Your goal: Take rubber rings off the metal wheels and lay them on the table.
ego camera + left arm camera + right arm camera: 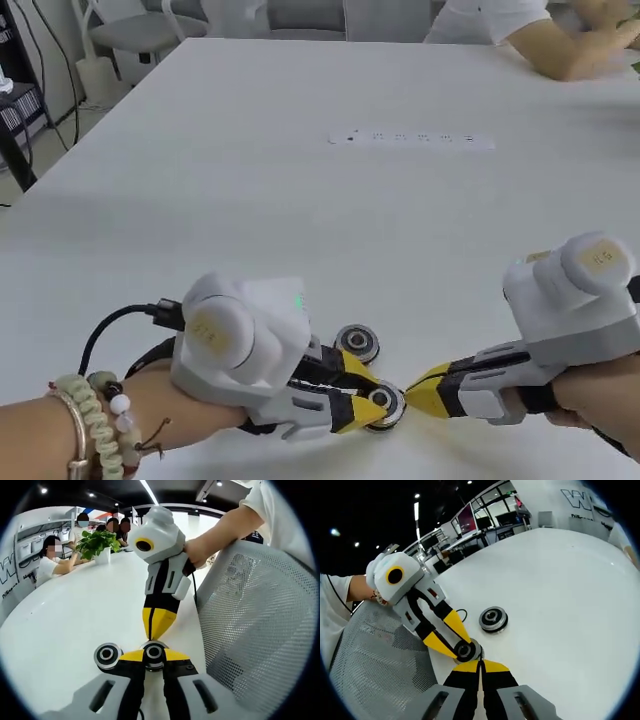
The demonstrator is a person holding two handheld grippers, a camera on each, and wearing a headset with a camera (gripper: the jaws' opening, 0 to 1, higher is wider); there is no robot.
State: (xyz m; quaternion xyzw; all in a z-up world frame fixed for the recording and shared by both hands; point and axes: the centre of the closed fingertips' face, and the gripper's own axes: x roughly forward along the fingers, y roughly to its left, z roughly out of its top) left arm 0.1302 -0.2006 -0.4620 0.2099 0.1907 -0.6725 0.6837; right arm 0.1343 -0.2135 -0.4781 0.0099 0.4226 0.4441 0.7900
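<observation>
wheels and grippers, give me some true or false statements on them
1. The left gripper clamps a wheel. True.
2. A second wheel lies free on the table. True.
3. The right gripper is wide open. False: its jaws are together, tips at the clamped wheel's edge.
4. The second wheel stands on its rim. False: it lies flat.

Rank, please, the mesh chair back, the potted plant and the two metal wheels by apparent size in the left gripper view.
1. mesh chair back, largest by far.
2. potted plant.
3. loose metal wheel and metal wheel in the jaws: alike, and the jaws partly hide the second, so unranked.
</observation>
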